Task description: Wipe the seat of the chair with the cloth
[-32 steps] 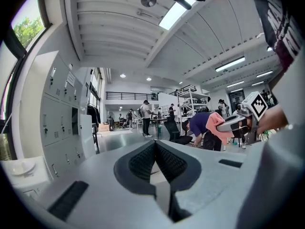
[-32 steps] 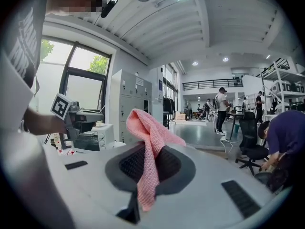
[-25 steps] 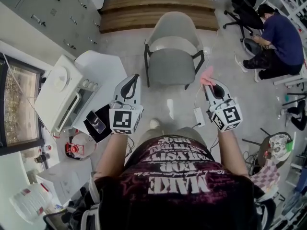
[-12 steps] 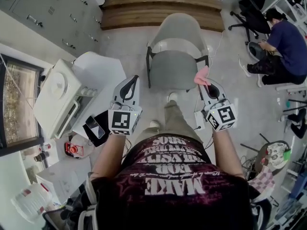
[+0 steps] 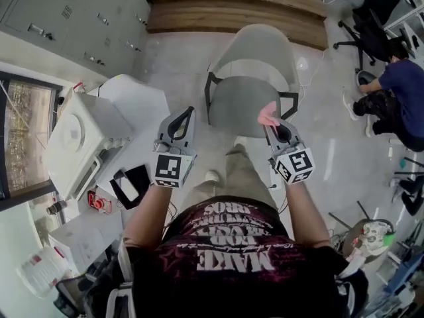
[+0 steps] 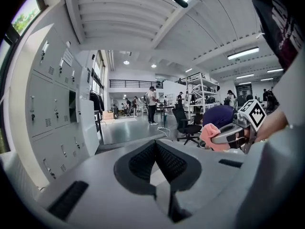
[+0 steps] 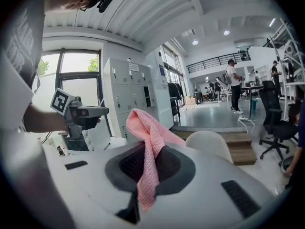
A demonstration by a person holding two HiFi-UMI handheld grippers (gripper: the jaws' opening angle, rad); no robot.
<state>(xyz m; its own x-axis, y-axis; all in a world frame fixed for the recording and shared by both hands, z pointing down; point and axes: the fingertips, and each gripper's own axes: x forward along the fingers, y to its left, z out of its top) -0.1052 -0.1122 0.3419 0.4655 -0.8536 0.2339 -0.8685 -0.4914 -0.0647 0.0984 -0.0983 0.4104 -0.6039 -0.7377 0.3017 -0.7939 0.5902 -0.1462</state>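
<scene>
The chair [image 5: 255, 52] has a pale shell back, a grey seat [image 5: 240, 103] and dark armrests, and stands straight ahead on the floor. My right gripper [image 5: 270, 123] is shut on a pink cloth [image 5: 267, 115] and hovers by the seat's front right corner. In the right gripper view the cloth [image 7: 147, 142] stands up out of the shut jaws [image 7: 143, 159], and the chair's back [image 7: 209, 144] shows beyond. My left gripper [image 5: 186, 113] is left of the seat, its jaws [image 6: 155, 147] shut with nothing between them. From there the right gripper [image 6: 231, 133] and cloth [image 6: 209, 136] show at the right.
A white table [image 5: 136, 98] at the left carries a white appliance [image 5: 76, 144] and a phone [image 5: 127, 185]. Grey lockers [image 5: 73, 12] line the far left. A wooden step [image 5: 232, 8] lies behind the chair. A person [image 5: 397, 85] sits on the floor at the right near an office chair [image 5: 371, 32].
The person has stepped toward the chair. Both grippers are nearer the seat, and the right gripper with the cloth has moved left to the seat's front right corner.
</scene>
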